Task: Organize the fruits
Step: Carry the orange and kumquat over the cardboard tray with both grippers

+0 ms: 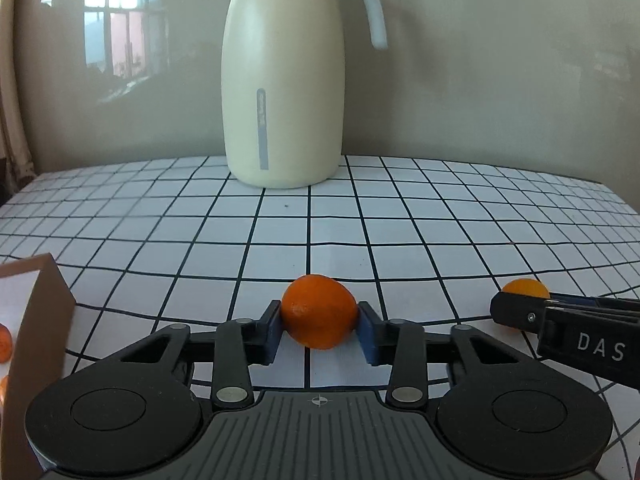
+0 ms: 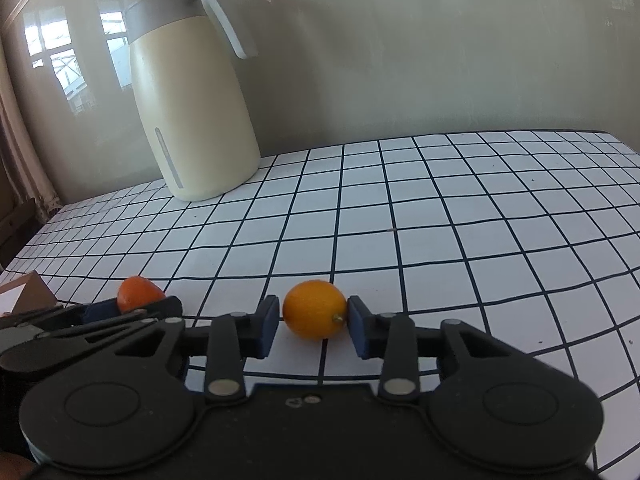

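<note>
In the left wrist view, a brown cardboard box fills the lower left edge, with slivers of orange fruit showing inside it against a white lining. At lower centre the left gripper has its blue-padded jaws clamped on a deep orange, round citrus fruit, both pads touching its sides, just above the white table with a black grid pattern. Behind, at upper centre, stands a tall cream-coloured jug with a grey lid and grey handle, against a glossy beige wall that reflects a window. At the right edge the black right gripper reaches in from the side, a second fruit just beyond it.

In the right wrist view, the box corner sits at far left, then the left gripper with its deep orange fruit at the tips. At lower centre the right gripper holds its jaws closed on a lighter yellow-orange oval citrus fruit, its stem end against the right pad. The jug stands at upper left.
</note>
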Available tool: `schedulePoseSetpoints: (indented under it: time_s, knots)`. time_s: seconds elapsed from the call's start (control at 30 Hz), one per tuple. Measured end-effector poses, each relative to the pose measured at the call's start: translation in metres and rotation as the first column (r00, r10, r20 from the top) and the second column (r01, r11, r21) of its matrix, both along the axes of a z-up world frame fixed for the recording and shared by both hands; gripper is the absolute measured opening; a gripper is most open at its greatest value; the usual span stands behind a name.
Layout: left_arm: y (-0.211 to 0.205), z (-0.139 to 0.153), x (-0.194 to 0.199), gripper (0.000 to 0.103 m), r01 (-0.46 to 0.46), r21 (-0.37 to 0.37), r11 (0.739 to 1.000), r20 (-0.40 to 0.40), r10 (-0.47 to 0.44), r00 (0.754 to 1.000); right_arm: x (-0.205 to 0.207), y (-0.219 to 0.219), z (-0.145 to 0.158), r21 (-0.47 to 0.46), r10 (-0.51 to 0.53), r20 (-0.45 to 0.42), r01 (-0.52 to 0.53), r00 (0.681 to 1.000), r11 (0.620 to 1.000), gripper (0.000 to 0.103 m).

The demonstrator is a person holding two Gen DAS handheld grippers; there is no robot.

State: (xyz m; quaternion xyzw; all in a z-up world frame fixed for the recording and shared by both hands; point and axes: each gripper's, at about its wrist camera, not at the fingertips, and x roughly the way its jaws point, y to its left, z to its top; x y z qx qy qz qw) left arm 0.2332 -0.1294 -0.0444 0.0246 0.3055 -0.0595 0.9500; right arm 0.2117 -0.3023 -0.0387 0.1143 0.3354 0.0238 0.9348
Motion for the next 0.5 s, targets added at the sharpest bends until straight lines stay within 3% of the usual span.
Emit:
schedulePoseSetpoints:
  time_s: [0.5]
  knots:
    - [0.010,0.014,-0.036,0.037,0.057,0.013,0.998,0.033,-0.057,0.998,-0.021,0.014,0.007,-0.011,0.092,0.029,-0.092,0.995,0.996,0.026]
